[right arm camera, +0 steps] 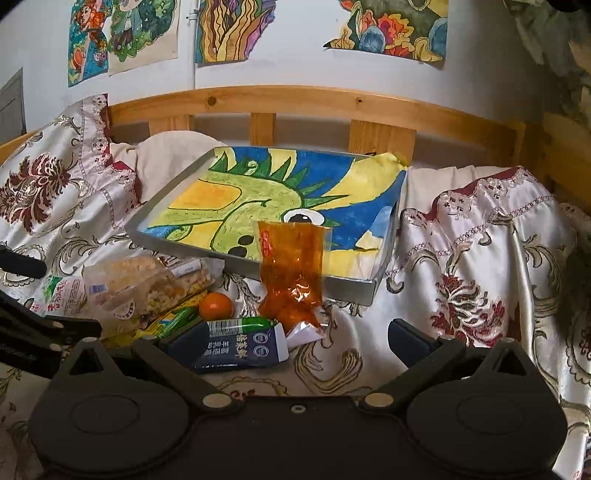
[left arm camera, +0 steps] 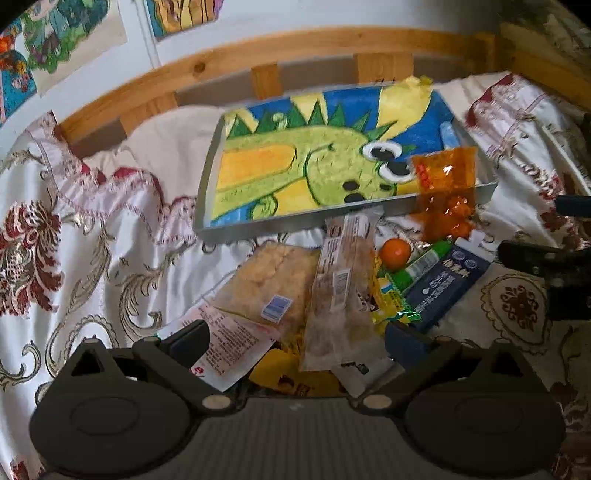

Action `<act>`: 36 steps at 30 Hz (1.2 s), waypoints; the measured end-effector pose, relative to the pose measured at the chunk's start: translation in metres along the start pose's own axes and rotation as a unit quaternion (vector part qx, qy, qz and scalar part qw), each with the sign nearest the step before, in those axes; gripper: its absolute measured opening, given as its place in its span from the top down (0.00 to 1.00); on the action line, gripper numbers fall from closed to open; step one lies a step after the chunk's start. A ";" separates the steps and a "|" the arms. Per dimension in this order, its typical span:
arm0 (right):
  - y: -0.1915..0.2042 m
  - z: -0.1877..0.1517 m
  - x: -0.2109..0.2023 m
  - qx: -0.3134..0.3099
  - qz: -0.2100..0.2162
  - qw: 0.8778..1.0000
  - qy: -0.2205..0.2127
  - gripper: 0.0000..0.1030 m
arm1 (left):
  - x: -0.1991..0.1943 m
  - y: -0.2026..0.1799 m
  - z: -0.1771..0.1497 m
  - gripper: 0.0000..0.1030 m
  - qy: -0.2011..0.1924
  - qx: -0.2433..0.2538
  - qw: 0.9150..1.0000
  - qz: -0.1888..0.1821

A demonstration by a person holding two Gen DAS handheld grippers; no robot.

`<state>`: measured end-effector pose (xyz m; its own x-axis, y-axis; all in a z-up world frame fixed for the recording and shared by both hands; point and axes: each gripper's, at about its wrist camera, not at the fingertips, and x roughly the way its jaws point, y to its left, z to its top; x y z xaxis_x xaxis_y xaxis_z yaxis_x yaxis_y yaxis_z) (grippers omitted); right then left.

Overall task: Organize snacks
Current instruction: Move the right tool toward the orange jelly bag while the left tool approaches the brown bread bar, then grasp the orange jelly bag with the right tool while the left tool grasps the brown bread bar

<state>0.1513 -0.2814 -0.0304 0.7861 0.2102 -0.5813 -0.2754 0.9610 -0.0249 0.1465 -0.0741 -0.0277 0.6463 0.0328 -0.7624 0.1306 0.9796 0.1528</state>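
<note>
A pile of snacks lies on the bed in front of a grey tray (left arm camera: 207, 184) (right arm camera: 147, 230) lined with a dinosaur drawing. My left gripper (left arm camera: 297, 338) is open, its fingers either side of a long clear bread packet (left arm camera: 341, 291) and a white sachet (left arm camera: 225, 345). A clear bag of crackers (left arm camera: 269, 280) (right arm camera: 144, 280), an orange fruit (left arm camera: 395, 252) (right arm camera: 217, 305) and a dark blue carton (left arm camera: 443, 284) (right arm camera: 236, 345) lie nearby. An orange packet (left arm camera: 445, 192) (right arm camera: 293, 266) leans over the tray's near rim. My right gripper (right arm camera: 291, 339) is open and empty, just behind the carton.
The bed is covered with a white and maroon patterned cloth (right arm camera: 472, 258). A wooden headboard rail (right arm camera: 295, 107) runs behind the tray. Drawings (right arm camera: 229, 29) hang on the wall. The other gripper shows at the right edge of the left wrist view (left arm camera: 546, 262).
</note>
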 end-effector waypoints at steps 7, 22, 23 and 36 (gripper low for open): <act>-0.006 -0.002 0.009 0.004 0.015 1.000 -0.005 0.01 | 0.008 0.000 0.005 0.00 0.002 -0.001 1.000 -0.008; -0.006 -0.004 0.031 -0.009 0.046 0.999 0.017 0.01 | 0.012 -0.002 0.022 0.00 -0.014 0.017 0.998 -0.058; -0.006 -0.003 0.033 -0.008 0.044 0.999 0.018 0.01 | 0.013 -0.001 0.024 0.00 -0.014 0.015 0.998 -0.068; -0.011 -0.006 0.062 -0.030 0.039 0.999 0.014 0.01 | 0.041 0.009 0.037 0.00 0.010 0.004 0.991 -0.132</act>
<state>0.2000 -0.2799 -0.0708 0.7449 0.2779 -0.6066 -0.3688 0.9291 -0.0272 0.2019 -0.0707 -0.0343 0.5734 -0.2203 -0.7891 0.2985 0.9531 -0.0491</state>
